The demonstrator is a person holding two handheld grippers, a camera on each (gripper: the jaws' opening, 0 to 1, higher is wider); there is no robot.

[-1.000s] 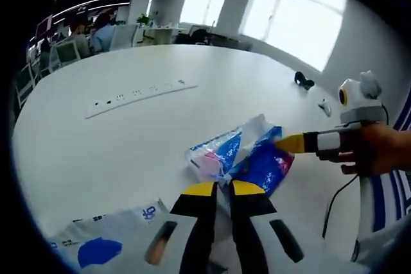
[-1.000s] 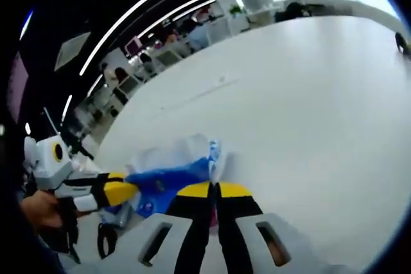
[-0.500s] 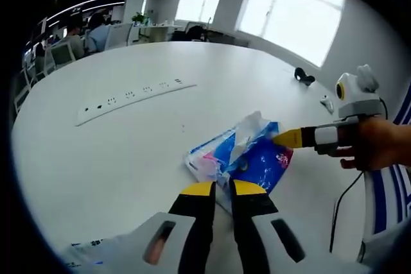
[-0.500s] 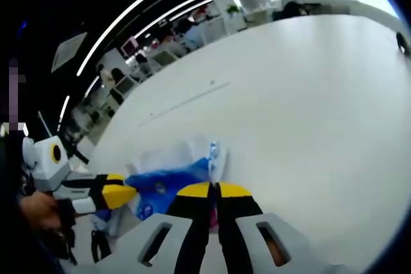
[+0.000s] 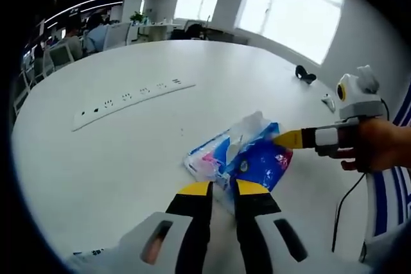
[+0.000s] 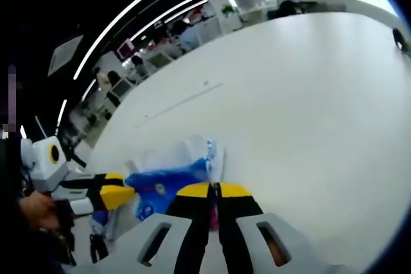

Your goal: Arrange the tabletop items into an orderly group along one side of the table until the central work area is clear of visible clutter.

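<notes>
Tissue pack [image 5: 247,158] lay on the white worktop [image 5: 128,139], well apart from the recessed socket strip [image 5: 128,96], with both grippers on it from opposite ends. Blue and pink plastic wrap, crumpled, a white tissue sticking up from its top.

Left gripper [image 5: 221,188]: fingers closed on the near edge of the tissue pack, yellow tips almost touching with only a thin fold of wrap between them. In the right gripper view the same tool [image 6: 119,192] came in from the left, yellow tip against the blue wrap.

Right gripper [image 6: 214,188]: fingers closed tight on the tissue pack [image 6: 170,181], tips pressed together on the wrap. In the left gripper view it [image 5: 288,140] reached in from the right, yellow tip buried in the pack's far end, a person's hand [image 5: 376,149] around its handle.

Beyond the tissue pack toward the windows: a small black object [image 5: 304,74] and a small white one [image 5: 328,102] on the worktop, too small to identify. A black cable [image 5: 340,206] ran down below the hand. Office chairs and people sat past the far edge of the worktop.
</notes>
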